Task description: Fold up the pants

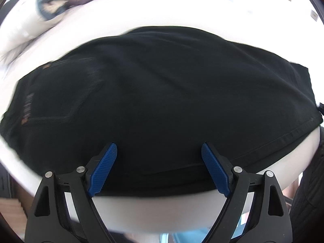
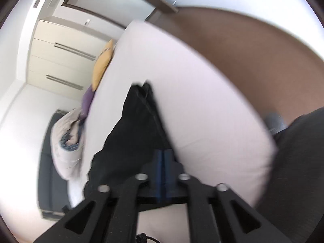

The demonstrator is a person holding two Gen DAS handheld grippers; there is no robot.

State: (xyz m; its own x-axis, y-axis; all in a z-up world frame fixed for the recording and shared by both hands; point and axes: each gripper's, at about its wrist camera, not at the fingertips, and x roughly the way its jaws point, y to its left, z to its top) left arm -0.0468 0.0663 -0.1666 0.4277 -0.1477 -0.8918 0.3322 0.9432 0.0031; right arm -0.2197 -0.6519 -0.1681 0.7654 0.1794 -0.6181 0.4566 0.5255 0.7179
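Black pants (image 1: 162,91) lie folded into a wide flat bundle on a white bed (image 1: 182,23), with a back pocket and a small label at their left end. My left gripper (image 1: 159,151) hangs over their near edge, open, blue pads spread wide and nothing between them. In the blurred right wrist view the pants (image 2: 133,133) run away from me as a long dark strip. My right gripper (image 2: 163,154) sits at their near right edge with its blue pads together; no cloth shows pinched between them.
A rumpled pale quilt (image 2: 64,141) lies at the left side of the bed (image 2: 202,101), with a yellow cushion (image 2: 103,62) and a purple one (image 2: 88,101) beyond it. A cream wardrobe (image 2: 56,60) stands behind. Brown floor (image 2: 253,50) and a person's dark clothing (image 2: 299,162) are at the right.
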